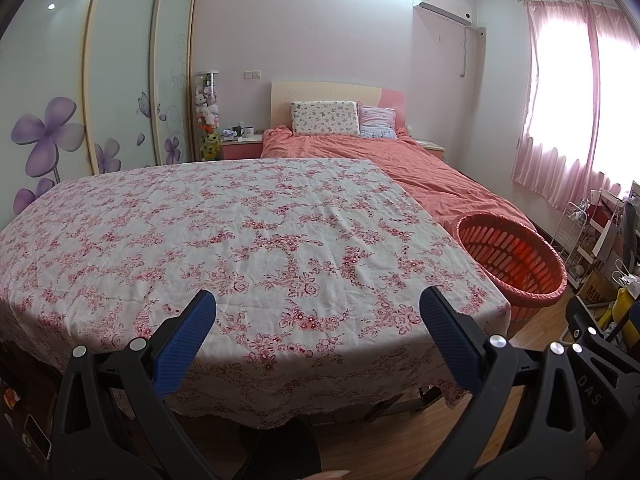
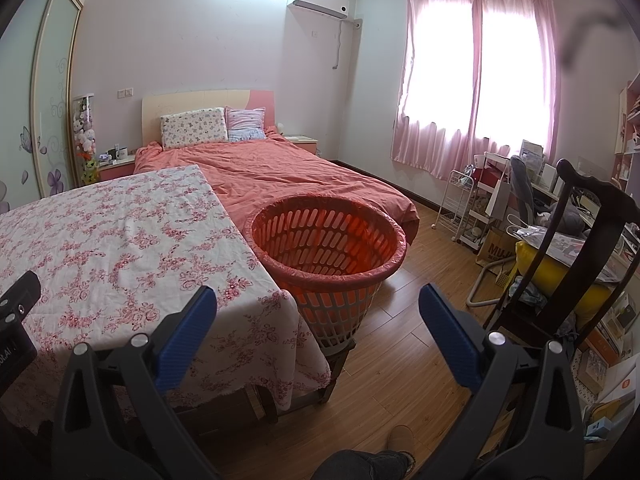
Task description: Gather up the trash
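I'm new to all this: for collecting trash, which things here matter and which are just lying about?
Part of the job:
lined basket
left gripper, open
right gripper, open

Just there:
floral table
bed
pillows
chair

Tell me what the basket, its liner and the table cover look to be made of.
Basket: rigid moulded plastic, slotted walls, pale outside. Liner: thin translucent red plastic film, crinkled over the rim. Table cover: woven cloth, matte, creased, floral print.

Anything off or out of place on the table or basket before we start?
Nothing spilled or damaged. Oddly, the floral tablecloth shows no trash on top. The red-lined basket stands upright beside the table. Left gripper and right gripper are open, empty.
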{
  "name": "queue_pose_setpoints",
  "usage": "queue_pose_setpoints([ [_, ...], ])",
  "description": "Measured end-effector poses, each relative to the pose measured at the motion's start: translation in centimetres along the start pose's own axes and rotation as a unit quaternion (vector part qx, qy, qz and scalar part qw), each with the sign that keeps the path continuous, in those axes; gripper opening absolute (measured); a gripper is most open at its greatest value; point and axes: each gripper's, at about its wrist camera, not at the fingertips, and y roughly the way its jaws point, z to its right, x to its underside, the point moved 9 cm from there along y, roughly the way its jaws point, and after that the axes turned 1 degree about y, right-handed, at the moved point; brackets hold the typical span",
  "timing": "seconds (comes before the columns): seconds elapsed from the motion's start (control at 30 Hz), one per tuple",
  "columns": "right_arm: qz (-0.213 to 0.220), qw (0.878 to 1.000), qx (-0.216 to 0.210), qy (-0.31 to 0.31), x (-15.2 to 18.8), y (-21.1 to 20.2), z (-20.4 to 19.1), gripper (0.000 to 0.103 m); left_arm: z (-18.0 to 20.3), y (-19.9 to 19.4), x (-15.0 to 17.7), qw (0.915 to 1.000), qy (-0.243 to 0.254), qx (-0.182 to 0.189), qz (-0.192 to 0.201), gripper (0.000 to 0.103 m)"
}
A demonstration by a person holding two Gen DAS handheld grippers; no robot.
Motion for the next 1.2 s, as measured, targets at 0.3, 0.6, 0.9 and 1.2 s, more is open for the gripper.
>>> queue_pose_setpoints([
  [0.3, 0.001, 1.0, 0.0, 0.0, 0.0, -0.01, 0.0, 0.099, -0.09, -0.03, -0.08, 1.0, 0.001, -0.003, -0.001, 0.1],
  [0.6, 0.001, 1.0, 0.0, 0.0, 0.01, -0.01, -0.01, 0.099, -0.15, -0.03, -0.1, 1.0, 0.0, -0.003, -0.001, 0.1],
  [0.9, 0.001, 1.0, 0.0, 0.0, 0.02, -0.01, -0.05, 0.099, -0.33, -0.03, -0.06, 1.0, 0.002, -0.006, 0.0, 0.1],
  [1.2, 0.001, 1.0, 0.0, 0.0, 0.03, -0.02, -0.08, 0.099, -0.47, 0.1, 0.02, 0.9999, 0.004, -0.009, -0.004, 0.1],
])
